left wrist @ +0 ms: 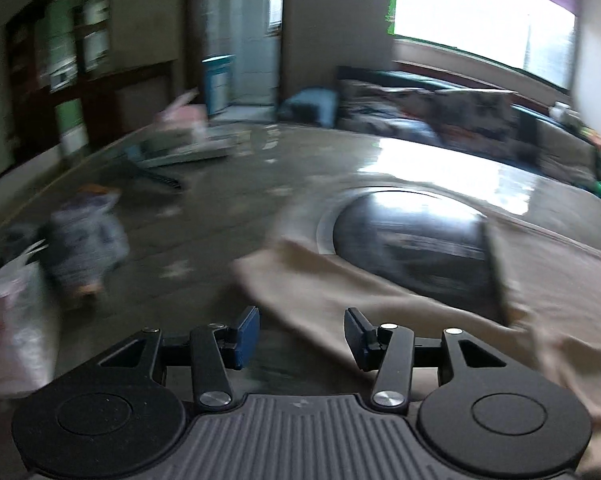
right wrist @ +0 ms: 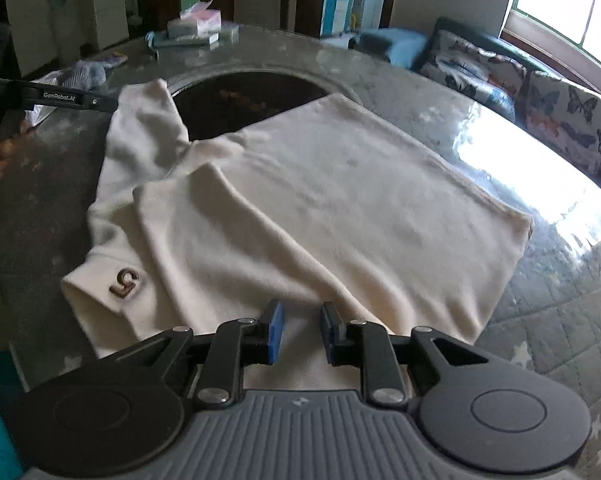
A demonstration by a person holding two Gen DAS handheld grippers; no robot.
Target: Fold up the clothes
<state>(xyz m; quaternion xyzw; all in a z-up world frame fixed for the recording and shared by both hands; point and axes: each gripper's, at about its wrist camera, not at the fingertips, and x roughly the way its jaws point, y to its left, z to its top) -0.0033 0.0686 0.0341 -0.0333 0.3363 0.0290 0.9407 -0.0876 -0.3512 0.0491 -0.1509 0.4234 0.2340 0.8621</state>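
Observation:
A cream sweater (right wrist: pixel 320 200) lies spread on the grey table (right wrist: pixel 420 92). One sleeve is folded across its body, and a brown logo (right wrist: pixel 124 282) shows on the cuff. The other sleeve (right wrist: pixel 144 132) lies beside the table's dark round inset (right wrist: pixel 252 100). My right gripper (right wrist: pixel 300 330) hovers over the sweater's near edge, jaws a little apart, with cloth beneath but nothing pinched. My left gripper (left wrist: pixel 302 334) stands open and empty left of the sweater (left wrist: pixel 380 300) in the blurred left wrist view. In the right wrist view its black bar (right wrist: pixel 60 98) reaches towards the far sleeve.
A grey-blue garment (right wrist: pixel 86 74) and a pink tissue pack (right wrist: pixel 200 20) sit at the table's far side. A white plastic bag (left wrist: pixel 8 320) is at the left. A sofa with butterfly cushions (right wrist: pixel 540 100) stands behind, and a quilted cover (right wrist: pixel 560 320) hangs at the right front.

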